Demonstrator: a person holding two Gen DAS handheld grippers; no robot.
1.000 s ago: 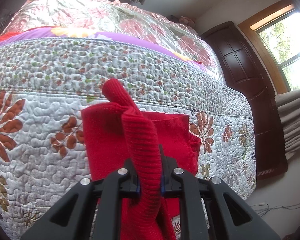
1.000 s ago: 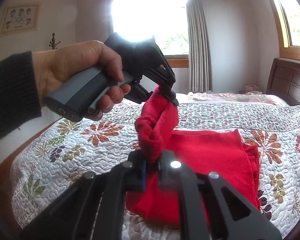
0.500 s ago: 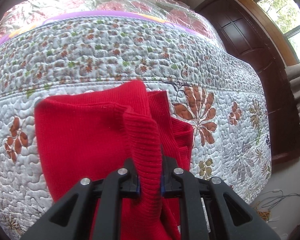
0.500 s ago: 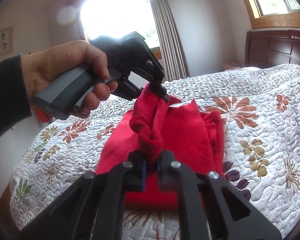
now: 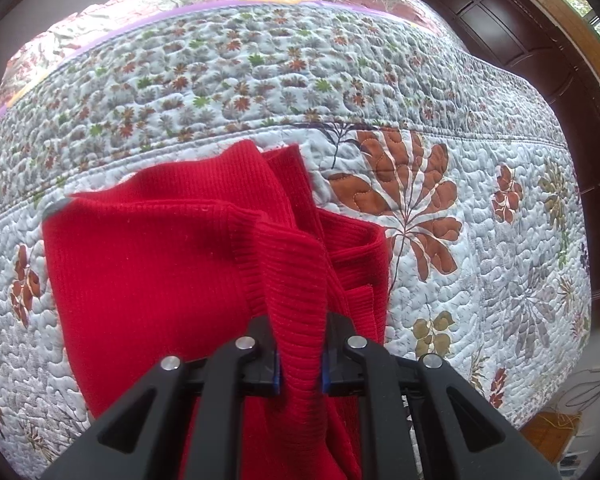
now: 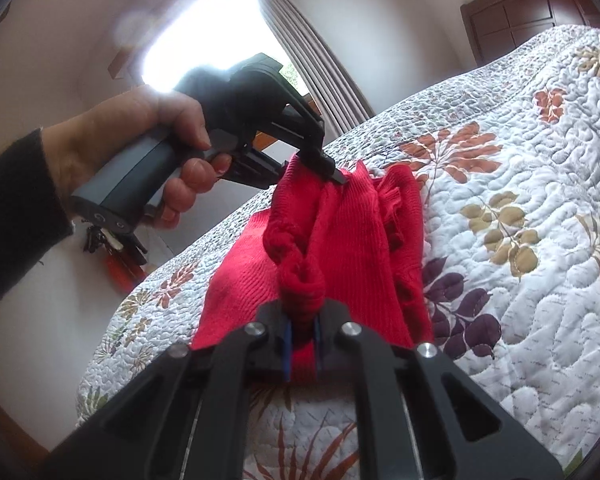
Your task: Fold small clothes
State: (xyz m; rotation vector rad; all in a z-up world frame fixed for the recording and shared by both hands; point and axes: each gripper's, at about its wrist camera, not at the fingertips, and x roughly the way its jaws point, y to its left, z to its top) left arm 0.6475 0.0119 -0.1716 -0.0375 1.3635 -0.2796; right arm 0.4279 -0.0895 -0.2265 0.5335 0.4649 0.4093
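Left tool (image 5: 300,354): pinched on a ribbed edge of the red knit (image 5: 148,280)
Right tool (image 6: 302,338): pinched on a bunched red fold
Red knit: laid on the flowered bed quilt (image 5: 480,208), at 12 o'clock of both tools

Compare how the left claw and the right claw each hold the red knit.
The left claw pinches a flat ribbed band of the red knit; the right claw grips a rolled, bunched lump of it. The left claw's piece runs straight up from its fingers; the right claw's twists upward into a rope. Both are shut on the same knit, above the quilt.
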